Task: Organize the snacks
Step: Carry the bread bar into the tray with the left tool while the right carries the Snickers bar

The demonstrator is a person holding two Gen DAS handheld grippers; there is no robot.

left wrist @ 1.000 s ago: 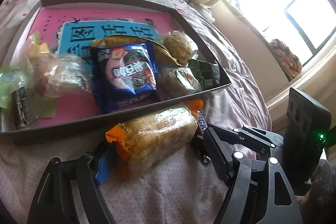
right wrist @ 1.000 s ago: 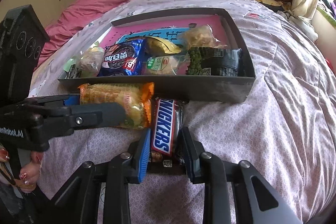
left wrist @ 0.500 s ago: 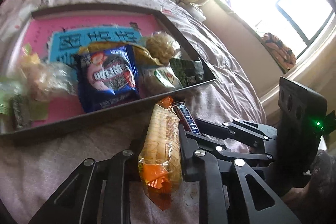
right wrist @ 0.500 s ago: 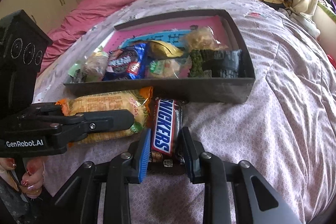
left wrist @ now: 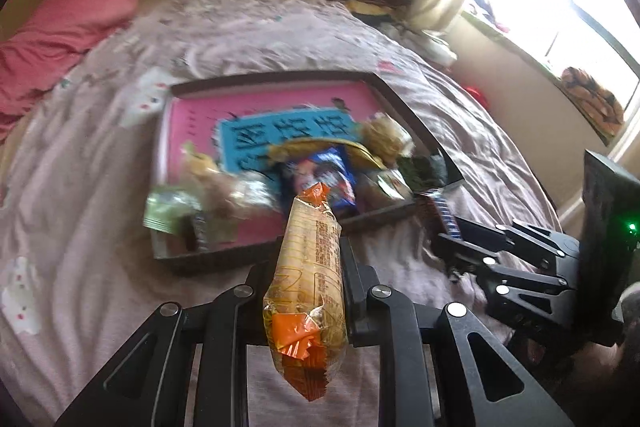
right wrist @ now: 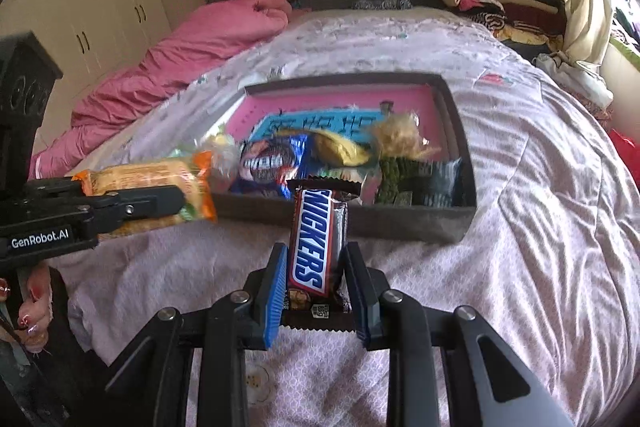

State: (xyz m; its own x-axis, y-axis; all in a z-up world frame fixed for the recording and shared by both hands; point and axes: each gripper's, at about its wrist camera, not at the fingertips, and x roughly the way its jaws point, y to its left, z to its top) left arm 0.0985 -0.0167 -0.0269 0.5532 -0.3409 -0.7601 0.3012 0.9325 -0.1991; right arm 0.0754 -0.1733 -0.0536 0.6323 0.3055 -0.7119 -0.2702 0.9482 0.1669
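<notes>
Clamping tight on an orange-ended biscuit packet (left wrist: 308, 291), the left gripper (left wrist: 308, 279) is holding it clear of the bed (left wrist: 80, 187), the packet pointing toward the tray. The right gripper (right wrist: 314, 283) is likewise pinching a Snickers bar (right wrist: 316, 243) between its blue-padded fingers (right wrist: 274, 291), the bar standing up off the quilt just short of the tray's near wall. Beyond them, the dark-walled tray (right wrist: 460, 131) is sitting on the bed and already carrying a blue cookie pack (right wrist: 272, 163), a yellow bag (right wrist: 340, 147), a dark green packet (right wrist: 416, 179) and what seem to be clear-wrapped pastries, blurred in the left view. Judging from this, most snacks are in; these two remain to be placed.
</notes>
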